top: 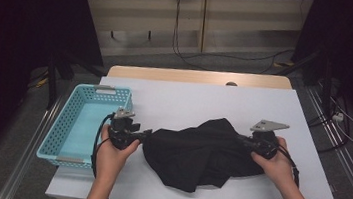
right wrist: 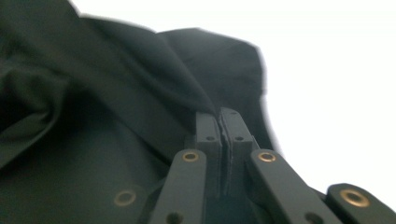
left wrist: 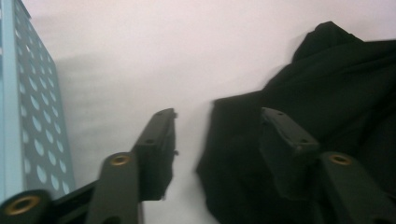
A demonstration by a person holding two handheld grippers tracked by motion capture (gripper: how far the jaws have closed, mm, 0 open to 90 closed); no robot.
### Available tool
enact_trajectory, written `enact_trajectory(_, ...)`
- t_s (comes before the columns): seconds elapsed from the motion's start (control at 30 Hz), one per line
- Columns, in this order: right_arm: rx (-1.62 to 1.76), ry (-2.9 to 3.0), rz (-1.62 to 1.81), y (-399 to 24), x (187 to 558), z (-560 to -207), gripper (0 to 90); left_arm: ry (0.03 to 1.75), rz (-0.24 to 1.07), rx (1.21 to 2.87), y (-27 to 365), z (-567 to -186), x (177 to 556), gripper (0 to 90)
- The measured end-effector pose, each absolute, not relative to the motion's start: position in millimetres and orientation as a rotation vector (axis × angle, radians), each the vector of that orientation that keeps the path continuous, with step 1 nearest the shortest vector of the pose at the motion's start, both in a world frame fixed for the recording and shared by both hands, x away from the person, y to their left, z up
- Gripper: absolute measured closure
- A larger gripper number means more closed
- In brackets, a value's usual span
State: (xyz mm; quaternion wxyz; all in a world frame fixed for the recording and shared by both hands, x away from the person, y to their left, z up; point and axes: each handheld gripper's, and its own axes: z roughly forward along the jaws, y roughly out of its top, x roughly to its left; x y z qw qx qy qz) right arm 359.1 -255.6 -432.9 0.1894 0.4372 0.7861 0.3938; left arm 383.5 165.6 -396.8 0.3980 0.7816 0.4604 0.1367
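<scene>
Black cloth [top: 198, 152] on table [top: 189, 101]: right gripper [right wrist: 220, 116] clamped on its fold, left gripper [left wrist: 217, 123] jaws apart, seemingly astride its edge.

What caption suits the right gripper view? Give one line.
Right tongs shut on a fold of black cloth over the white table.

High view overhead, facing forward-down; gripper views close, low; all share black cloth [top: 199, 150]

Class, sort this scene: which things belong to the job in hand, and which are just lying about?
In the job: black cloth; right gripper, pinching its edge; left gripper, jaws apart at its other end.

Lying about: blue basket; cables on the floor.
</scene>
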Motion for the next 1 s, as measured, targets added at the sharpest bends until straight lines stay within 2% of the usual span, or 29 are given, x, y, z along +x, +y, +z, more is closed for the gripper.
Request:
enact_trajectory(0.17, 1.290, 2.152, 1.132, -275.1, 355.8, -430.5, 88.2, 1.165, 0.316, 1.969, 155.2, -404.7, 394.0, 32.9)
enact_trajectory(0.43, 1.268, 2.170, 1.122, -273.7, 351.9, -432.4, 88.0, 1.185, 0.227, 2.037, 128.7, -435.0, 413.5, 30.4)
enact_trajectory(0.5, 1.269, 2.173, 1.126, -273.8, 349.5, -432.9, 87.6, 1.176, 0.180, 2.057, 124.0, -442.8, 414.7, 40.4)
enact_trajectory(0.57, 1.268, 2.173, 1.130, -273.9, 349.2, -433.3, 87.4, 1.175, 0.160, 2.066, 120.4, -446.0, 414.0, 41.8)
enact_trajectory(0.63, 1.273, 2.172, 1.135, -273.5, 348.4, -433.3, 87.0, 1.171, 0.147, 2.078, 117.5, -447.1, 413.1, 55.1)
enact_trajectory(0.67, 1.276, 2.172, 1.144, -273.1, 347.9, -433.2, 86.8, 1.160, 0.146, 2.089, 117.0, -447.1, 412.7, 58.2)
enact_trajectory(0.73, 1.274, 2.172, 1.149, -271.7, 347.3, -432.7, 86.8, 1.147, 0.130, 2.095, 115.8, -445.6, 411.4, 71.8)
enact_trajectory(0.8, 1.261, 2.180, 1.147, -270.6, 346.9, -432.5, 86.7, 1.130, 0.142, 2.104, 114.0, -443.6, 409.9, 80.9)
enact_trajectory(0.87, 1.259, 2.181, 1.150, -269.5, 347.0, -432.5, 86.5, 1.127, 0.145, 2.101, 114.4, -441.9, 408.8, 84.1)
enact_trajectory(1.0, 1.261, 2.175, 1.159, -268.9, 347.5, -431.8, 86.5, 1.116, 0.157, 2.047, 122.5, -431.5, 407.6, 85.1)
